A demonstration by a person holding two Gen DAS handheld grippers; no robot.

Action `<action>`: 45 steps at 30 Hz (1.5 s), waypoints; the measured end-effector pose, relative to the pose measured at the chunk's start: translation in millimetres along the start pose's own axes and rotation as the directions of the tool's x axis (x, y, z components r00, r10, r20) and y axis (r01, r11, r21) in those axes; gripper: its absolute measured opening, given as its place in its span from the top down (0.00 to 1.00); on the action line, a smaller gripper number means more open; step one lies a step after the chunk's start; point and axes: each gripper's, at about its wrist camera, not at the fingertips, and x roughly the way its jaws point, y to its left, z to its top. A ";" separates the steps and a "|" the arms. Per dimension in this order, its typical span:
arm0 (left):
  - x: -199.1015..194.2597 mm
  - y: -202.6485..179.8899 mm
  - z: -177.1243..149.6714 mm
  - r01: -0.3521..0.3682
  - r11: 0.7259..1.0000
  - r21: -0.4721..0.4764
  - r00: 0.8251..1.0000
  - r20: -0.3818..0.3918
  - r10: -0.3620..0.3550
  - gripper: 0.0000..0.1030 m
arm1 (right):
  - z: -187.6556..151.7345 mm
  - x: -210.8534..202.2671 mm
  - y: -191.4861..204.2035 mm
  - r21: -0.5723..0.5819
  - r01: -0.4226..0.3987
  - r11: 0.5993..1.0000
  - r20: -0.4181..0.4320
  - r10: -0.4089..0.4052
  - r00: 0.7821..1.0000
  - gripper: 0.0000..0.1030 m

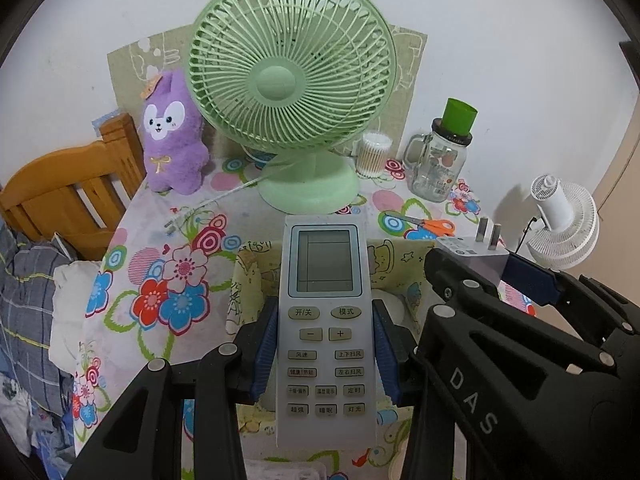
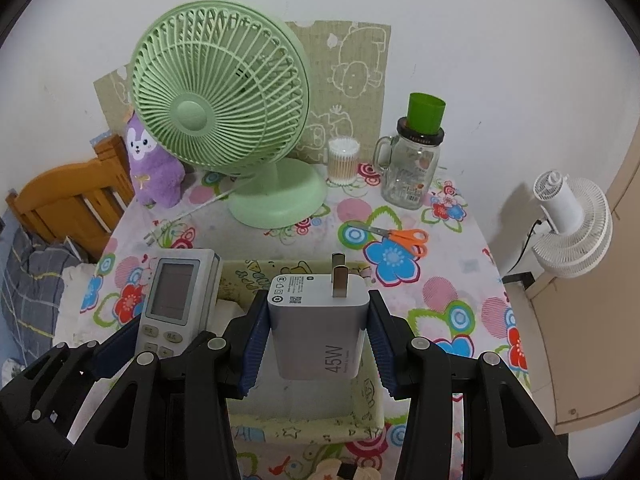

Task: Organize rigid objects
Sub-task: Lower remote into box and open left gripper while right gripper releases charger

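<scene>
Above the fabric bin at the near edge of the table, I have both loads hanging ready. My left claw is clamped on the remote control, pads on its long sides and screen pointing away from me, so it can go in lengthwise. My right claw grips the white 45W charger by its flat sides, prongs forward and clear of the pads. Both hang over the bin's open mouth, the remote toward its left side and the charger nearer the middle, apparently so neither lands on the other. Beyond the bin, the scissors lie loose; I judge them the next rigid item.
</scene>
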 end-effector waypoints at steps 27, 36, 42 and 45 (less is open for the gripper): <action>74.5 -0.3 -12.8 0.059 0.998 -0.015 0.987 -0.151 -0.061 0.56 | -17.8 56.3 -9.4 0.008 0.018 1.000 -0.089 -0.017 0.996 0.51; 82.7 3.6 -9.1 0.053 0.998 -0.024 0.987 -0.148 -0.056 0.55 | -15.1 62.7 -6.3 -0.002 0.018 1.000 -0.091 -0.018 0.996 0.51; 73.4 0.0 -10.2 0.030 0.999 0.031 0.991 -0.133 -0.025 0.32 | -18.6 69.3 -6.6 0.011 0.005 1.000 -0.128 -0.004 0.992 0.51; 66.8 -1.9 -11.4 0.034 0.998 0.056 0.993 -0.117 -0.027 0.28 | -20.5 71.3 -4.6 0.016 -0.005 1.000 -0.146 0.008 0.989 0.51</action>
